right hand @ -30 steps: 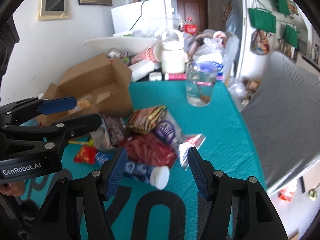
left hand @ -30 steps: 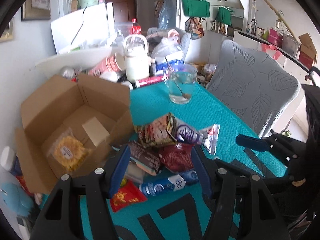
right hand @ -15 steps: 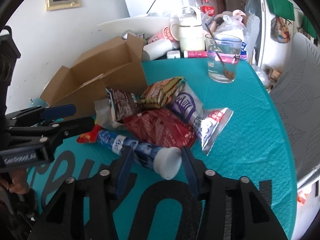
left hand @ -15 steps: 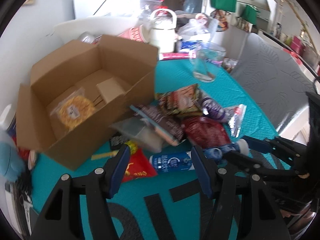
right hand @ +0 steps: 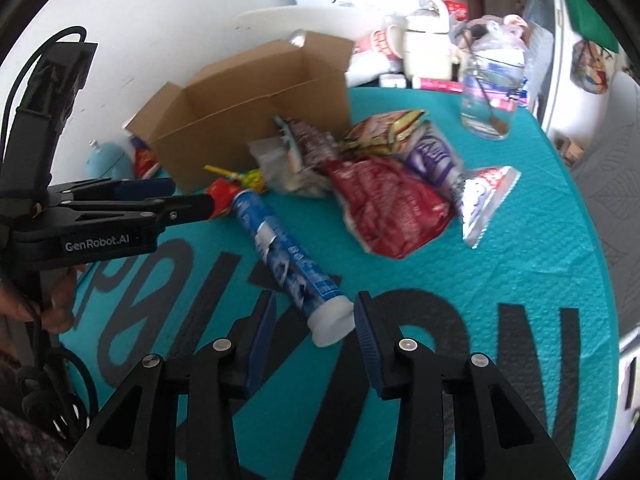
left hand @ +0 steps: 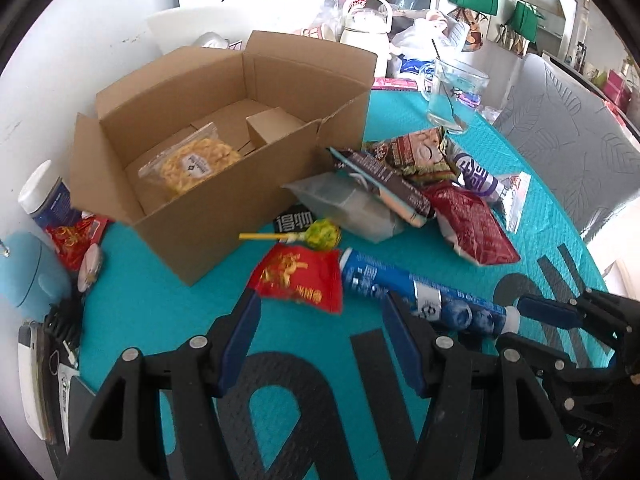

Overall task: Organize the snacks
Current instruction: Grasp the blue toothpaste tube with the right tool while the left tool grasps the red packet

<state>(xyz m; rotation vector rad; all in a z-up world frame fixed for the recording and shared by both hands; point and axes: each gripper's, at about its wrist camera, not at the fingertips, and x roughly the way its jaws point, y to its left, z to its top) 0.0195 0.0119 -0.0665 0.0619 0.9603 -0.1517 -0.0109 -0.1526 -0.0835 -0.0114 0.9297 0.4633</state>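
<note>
An open cardboard box point(left hand: 240, 208) stands on the teal table and holds a yellow snack bag point(left hand: 196, 160). In front of it lie loose snacks: a red packet point(left hand: 300, 276), a lollipop point(left hand: 320, 234), a dark red bag point(left hand: 472, 224), a purple packet point(left hand: 476, 172) and a blue tube point(left hand: 420, 292). My left gripper point(left hand: 322, 312) is open just above the red packet's near edge. My right gripper point(right hand: 316, 312) is closing around the blue tube's point(right hand: 288, 252) white cap. The cap touches the right pad, and a gap remains at the left pad.
A glass cup with a spoon point(left hand: 456, 92) and a white kettle point(left hand: 366, 28) stand behind the snacks. A grey chair point(left hand: 568, 136) is at the table's right edge. A blue object point(left hand: 28, 276), a can and small items crowd the left edge beside the box.
Both grippers have come down toward the table. The right jaws have narrowed around the tube's cap. The left gripper has shifted over the red packet, its opening unchanged.
</note>
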